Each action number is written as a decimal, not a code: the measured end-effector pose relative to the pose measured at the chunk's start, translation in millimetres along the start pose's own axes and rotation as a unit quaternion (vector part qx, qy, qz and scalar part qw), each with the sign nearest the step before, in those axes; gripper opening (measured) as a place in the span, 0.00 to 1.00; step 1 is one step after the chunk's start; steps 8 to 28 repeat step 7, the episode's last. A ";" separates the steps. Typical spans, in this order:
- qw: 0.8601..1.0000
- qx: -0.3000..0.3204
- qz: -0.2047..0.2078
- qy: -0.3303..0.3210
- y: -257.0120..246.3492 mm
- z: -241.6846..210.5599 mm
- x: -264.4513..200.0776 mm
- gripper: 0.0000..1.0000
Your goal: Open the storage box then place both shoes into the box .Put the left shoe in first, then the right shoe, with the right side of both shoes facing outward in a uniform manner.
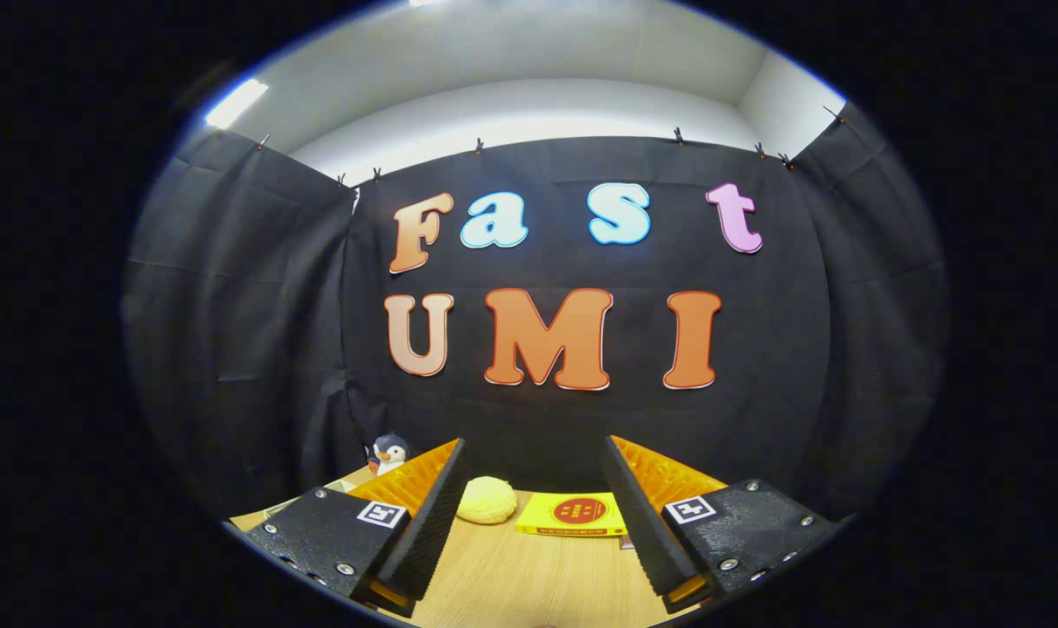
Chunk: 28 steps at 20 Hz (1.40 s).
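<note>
You are holding the gripper [533, 488] level, fingers spread wide and gripping nothing.
Storage box and shoes aren't ahead; beyond the fingers lie a yellow lump [487, 501] and yellow book [574, 514], so tilt down to find the box.

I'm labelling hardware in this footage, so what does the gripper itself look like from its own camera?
The gripper has two long wedge-shaped fingers with finely ribbed inner faces. Each is fixed to a dark, textured block fastened with round silver screws. Each block carries a small square black-and-white marker. Ridged, grid-patterned orange panels back the fingers on their outer sides. No cables can be seen.
</note>
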State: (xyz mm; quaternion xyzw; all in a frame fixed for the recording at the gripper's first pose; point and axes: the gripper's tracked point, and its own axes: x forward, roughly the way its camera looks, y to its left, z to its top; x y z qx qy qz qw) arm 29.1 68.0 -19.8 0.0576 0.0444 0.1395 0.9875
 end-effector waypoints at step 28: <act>0.999 0.003 -0.022 -0.035 -17.9 15.4 -7.6 0.92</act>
